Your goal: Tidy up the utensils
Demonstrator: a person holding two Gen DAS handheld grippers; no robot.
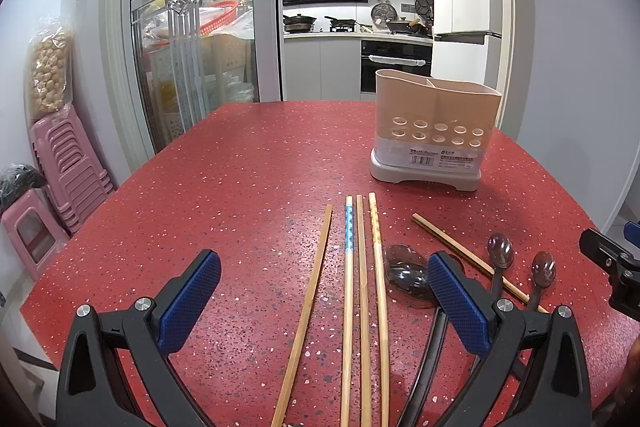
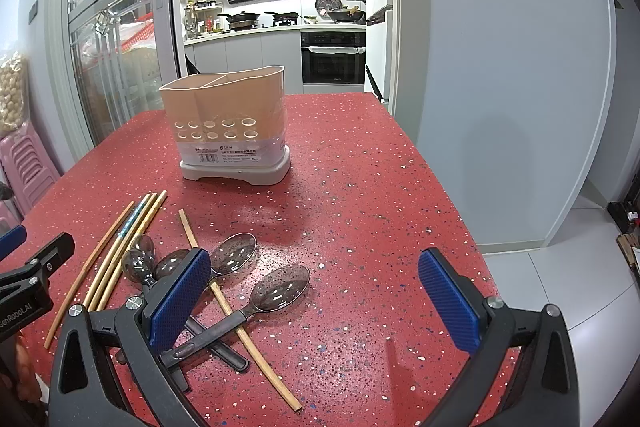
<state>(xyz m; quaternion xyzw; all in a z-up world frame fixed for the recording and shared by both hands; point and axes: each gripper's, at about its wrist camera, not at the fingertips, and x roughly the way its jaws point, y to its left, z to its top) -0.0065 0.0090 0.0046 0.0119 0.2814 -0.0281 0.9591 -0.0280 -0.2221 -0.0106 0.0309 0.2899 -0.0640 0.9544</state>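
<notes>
Red speckled tabletop [image 1: 240,167] fills most of what I see, with a kitchen beyond an open sliding door and a stack of pink stools [image 1: 68,163] against the wall to my left.

Toward the far side of the table stands the beige utensil holder [image 1: 434,131], upright on its grey base, a divider splitting its top into compartments and two rows of round holes across its front. It sits well apart from everything else.

My left claw [image 1: 324,301] hovers low over the table with its blue pads spread wide, pinching nothing. Between those pads lie four chopsticks [image 1: 362,287] roughly side by side, pointing away from me: one with a blue patterned tip [image 1: 349,227], two plain ones close beside it, and a slightly bowed one [image 1: 316,279] a little off to the left. A fifth chopstick [image 2: 224,303] lies apart at an angle, crossing the handles of the spoons.

My right claw [image 2: 316,295] is also spread wide and empty, above the table's near right part. Beside its left pad are the clear, dark-tinted spoons: one [image 2: 280,287] lies just inside the gap, another [image 2: 234,253] beyond it, and more bowls [image 2: 140,259] cluster near the chopsticks, partly hidden behind the pad.
</notes>
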